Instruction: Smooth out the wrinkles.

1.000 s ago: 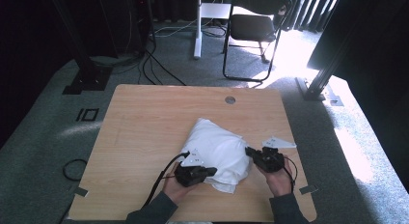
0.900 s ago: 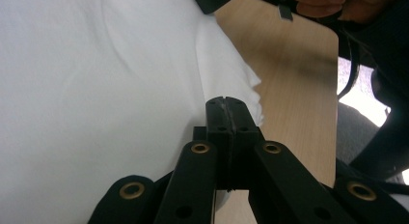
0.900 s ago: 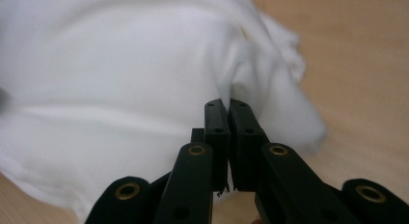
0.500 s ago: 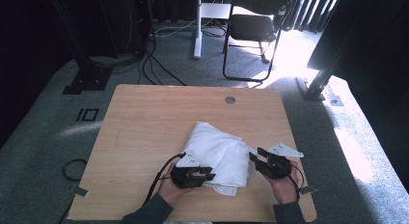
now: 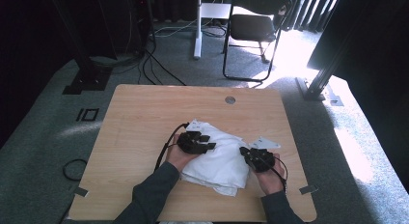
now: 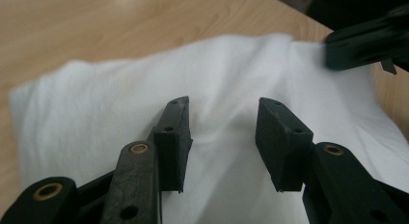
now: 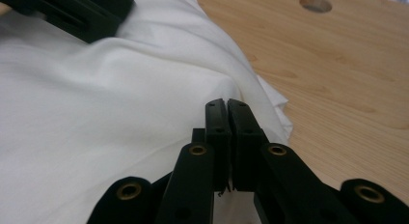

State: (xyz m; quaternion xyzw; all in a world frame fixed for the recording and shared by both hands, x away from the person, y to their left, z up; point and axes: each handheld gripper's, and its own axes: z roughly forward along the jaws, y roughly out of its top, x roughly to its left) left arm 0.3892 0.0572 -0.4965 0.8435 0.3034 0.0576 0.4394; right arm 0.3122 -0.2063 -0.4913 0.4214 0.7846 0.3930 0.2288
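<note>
the white cloth (image 5: 216, 155) lies folded in a thick bundle on the near half of the wooden table (image 5: 144, 118), and every place below is given from it. the left gripper (image 5: 206, 142) has travelled from the cloth's near-left edge, where it sat a second ago, up onto its top toward the far-left corner. its jaws have just been opening and now stand apart over the fabric in the left gripper view (image 6: 222, 132) — nothing is pinched between them, the pads hang clear of the cloth. the right gripper (image 5: 245, 153) has kept to the cloth's right edge. its jaws opened briefly and have just closed again — in the right gripper view (image 7: 226, 110) they meet with no gap, and whether a thin fold of the edge is caught between the pads i cannot tell.

my reading: one fold or smoothing pass has been let go and the left side is being lined up for a fresh hold, while the right steadies the edge.

no container stands on the table; the round hole (image 5: 230, 100) in the tabletop lies beyond the cloth's far side.
</note>
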